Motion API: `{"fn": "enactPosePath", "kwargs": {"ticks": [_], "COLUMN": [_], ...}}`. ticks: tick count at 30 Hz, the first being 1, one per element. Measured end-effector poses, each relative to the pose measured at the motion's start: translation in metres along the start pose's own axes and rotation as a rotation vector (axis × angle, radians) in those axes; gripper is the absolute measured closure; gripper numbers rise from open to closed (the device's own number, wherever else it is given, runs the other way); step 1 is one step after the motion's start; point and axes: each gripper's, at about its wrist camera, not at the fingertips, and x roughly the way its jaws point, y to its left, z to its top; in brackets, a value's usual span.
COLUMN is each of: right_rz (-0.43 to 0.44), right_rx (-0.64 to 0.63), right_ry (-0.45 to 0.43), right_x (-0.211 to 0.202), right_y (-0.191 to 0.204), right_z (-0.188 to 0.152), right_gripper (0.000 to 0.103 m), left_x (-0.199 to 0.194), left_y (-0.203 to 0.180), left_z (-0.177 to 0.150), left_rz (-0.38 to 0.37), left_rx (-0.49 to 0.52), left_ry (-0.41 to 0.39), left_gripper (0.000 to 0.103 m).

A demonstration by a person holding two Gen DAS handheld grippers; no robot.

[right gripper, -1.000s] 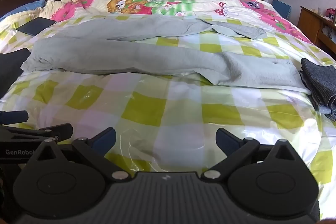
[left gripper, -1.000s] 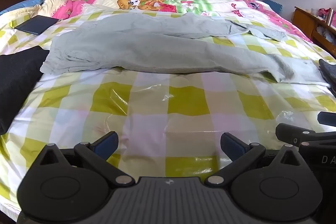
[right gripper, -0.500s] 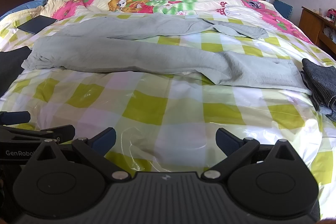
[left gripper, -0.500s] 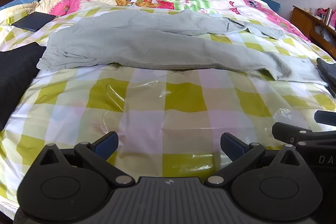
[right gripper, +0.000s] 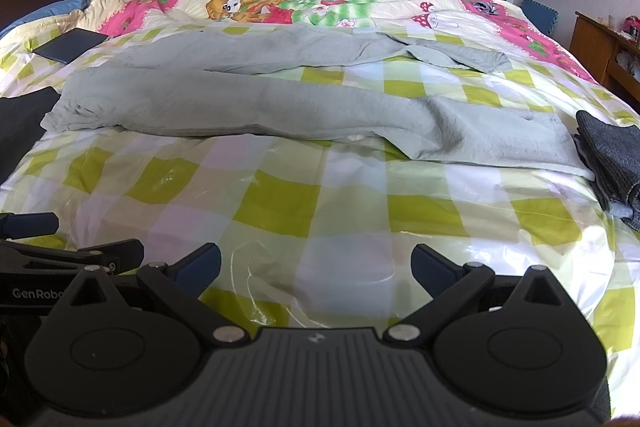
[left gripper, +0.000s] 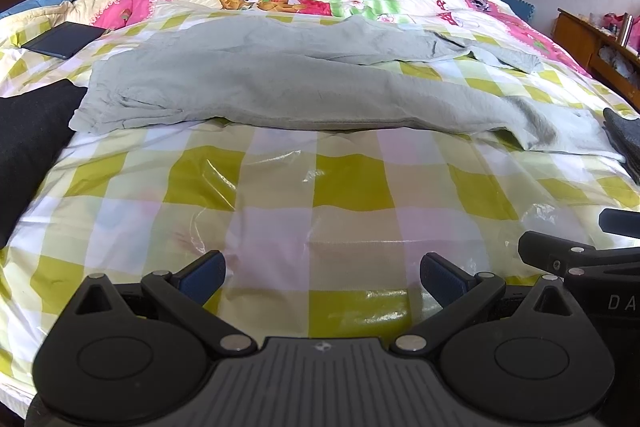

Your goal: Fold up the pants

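Grey pants (left gripper: 288, 91) lie spread across the checked bedcover, waist at the left and both legs running to the right; they also show in the right wrist view (right gripper: 256, 107). My left gripper (left gripper: 322, 273) is open and empty, low over the bedcover well short of the pants. My right gripper (right gripper: 316, 265) is open and empty, beside the left one. The right gripper's tip (left gripper: 560, 251) shows at the right edge of the left view, and the left gripper's tip (right gripper: 96, 253) at the left edge of the right view.
A black garment (left gripper: 28, 147) lies at the bed's left edge. A dark grey folded cloth (right gripper: 612, 163) lies at the right. A dark flat book-like item (left gripper: 64, 39) lies far left. A wooden cabinet (right gripper: 600, 47) stands right of the bed.
Both grippers have moved forward a little toward the pants, and both views now look slightly closer. Both stay open.
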Motion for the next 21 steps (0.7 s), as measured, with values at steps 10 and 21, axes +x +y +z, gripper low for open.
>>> {"fn": "enactPosePath", "kwargs": {"ticks": [10,21], "right_rz": [0.000,0.001], "right_rx": [0.000,-0.001], "right_ry": [0.002,0.001], "right_x": [0.0001,0.0004], "right_y": [0.0005,0.0001], "right_z": [0.0000,0.0002], "right_gripper": [0.002,0.002], "left_x": [0.0001,-0.0002], "left_y": [-0.0001,-0.0005], "left_z": [0.0000,0.0005], "left_rz": [0.000,0.000], "left_rx": [0.000,-0.001], "left_ry": [0.001,0.014], "left_gripper": [0.000,0.000]}}
